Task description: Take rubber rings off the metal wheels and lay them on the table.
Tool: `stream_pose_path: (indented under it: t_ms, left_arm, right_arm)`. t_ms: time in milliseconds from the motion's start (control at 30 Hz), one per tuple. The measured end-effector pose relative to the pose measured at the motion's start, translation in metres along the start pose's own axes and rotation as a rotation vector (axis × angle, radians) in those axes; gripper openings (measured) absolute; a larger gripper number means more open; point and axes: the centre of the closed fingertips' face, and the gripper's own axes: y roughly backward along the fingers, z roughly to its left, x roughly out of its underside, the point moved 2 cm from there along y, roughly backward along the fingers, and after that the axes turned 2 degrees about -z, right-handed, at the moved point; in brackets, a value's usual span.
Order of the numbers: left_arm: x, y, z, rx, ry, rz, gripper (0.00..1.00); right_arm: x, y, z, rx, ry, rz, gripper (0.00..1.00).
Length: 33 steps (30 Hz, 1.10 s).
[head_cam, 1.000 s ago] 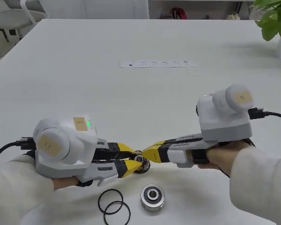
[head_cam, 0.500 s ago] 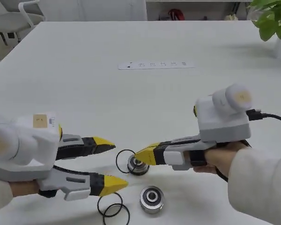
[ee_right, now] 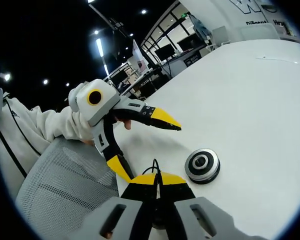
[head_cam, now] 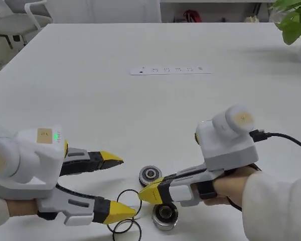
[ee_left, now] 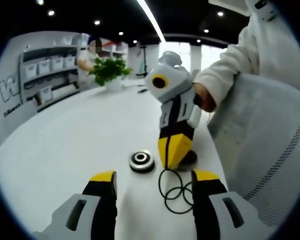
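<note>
Holding a gripper in each hand over a smooth white table (head_cam: 90, 75), you have the right gripper (head_cam: 145, 193) pinched fully closed on a thin black rubber ring (head_cam: 128, 200), a limp loop trailing from its yellow tips onto the table. The left gripper (head_cam: 114, 185) is spread wide and grips nothing. Just beyond the right tips lies a metal wheel (head_cam: 150, 174), a shiny round disc with a dark hub. A second wheel (head_cam: 164, 217) sits partly under that gripper. Other loose rings (head_cam: 126, 227) lie by the left gripper's lower jaw.
</note>
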Motion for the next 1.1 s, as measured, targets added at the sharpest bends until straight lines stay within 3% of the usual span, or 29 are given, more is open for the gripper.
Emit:
stream_pose_path:
  t_ms: [300, 433, 467, 700, 833, 1100]
  left_arm:
    - [0.004, 0.003, 0.008, -0.027, 0.016, 0.006, 0.6]
    - [0.0, 0.006, 0.017, -0.062, 0.03, -0.011, 0.6]
    - [-0.003, 0.007, 0.02, -0.074, 0.032, -0.018, 0.59]
    - [-0.01, 0.002, 0.029, -0.111, 0.031, -0.028, 0.54]
    - [-0.016, -0.007, 0.032, -0.108, 0.03, -0.033, 0.49]
    - [-0.018, -0.028, 0.023, -0.058, -0.012, -0.004, 0.41]
  right_arm:
    - [0.001, 0.001, -0.009, 0.047, 0.052, 0.013, 0.0]
    - [0.0, 0.002, -0.015, 0.086, 0.097, 0.012, 0.09]
    - [0.0, 0.002, -0.013, 0.067, 0.102, 0.015, 0.09]
    - [-0.004, 0.012, -0.019, 0.102, 0.124, 0.006, 0.06]
    - [-0.005, 0.019, -0.023, 0.12, 0.117, -0.008, 0.04]
    - [-0.012, 0.035, -0.04, 0.207, 0.13, -0.05, 0.06]
